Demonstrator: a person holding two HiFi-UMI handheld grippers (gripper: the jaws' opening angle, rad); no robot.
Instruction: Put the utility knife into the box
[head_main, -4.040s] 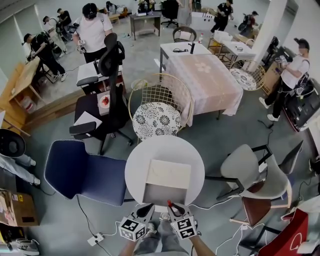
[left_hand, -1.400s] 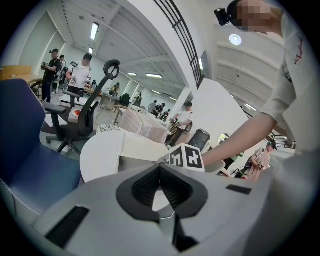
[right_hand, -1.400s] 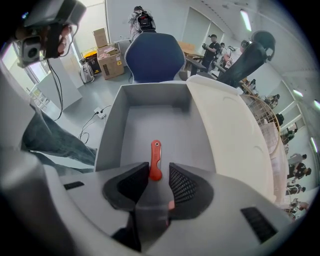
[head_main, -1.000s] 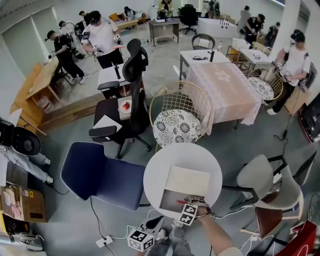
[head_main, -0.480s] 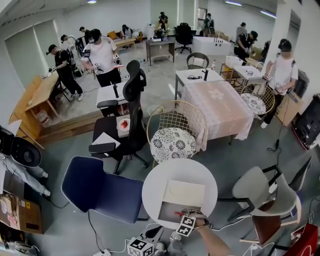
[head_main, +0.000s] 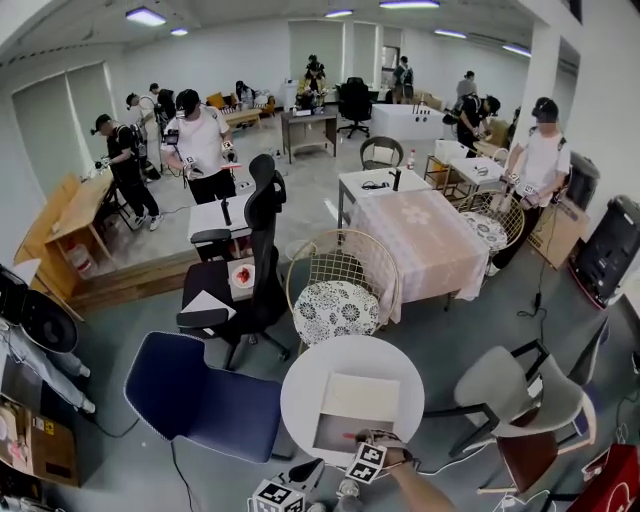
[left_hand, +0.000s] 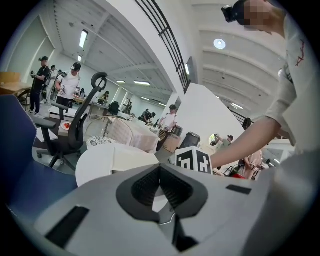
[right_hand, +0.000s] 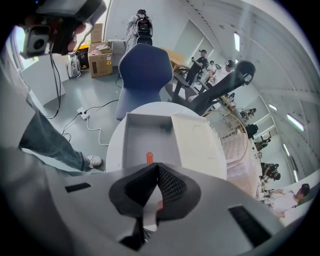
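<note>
Moved: right gripper (right_hand: 159, 170) jaws just closed on nothing; drop looks done.
Knife (right_hand: 149, 157): flat in the box (right_hand: 142, 136), near end.
Left gripper (left_hand: 160, 170): jaws together, empty, idling beside the tabletop (head_main: 300, 397).

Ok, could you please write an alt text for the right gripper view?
The right gripper, its jaws just closed on nothing, hangs over an open grey box on a round white table, and an orange utility knife lies in the box below the jaw tips. A blue chair stands behind the table.
</note>
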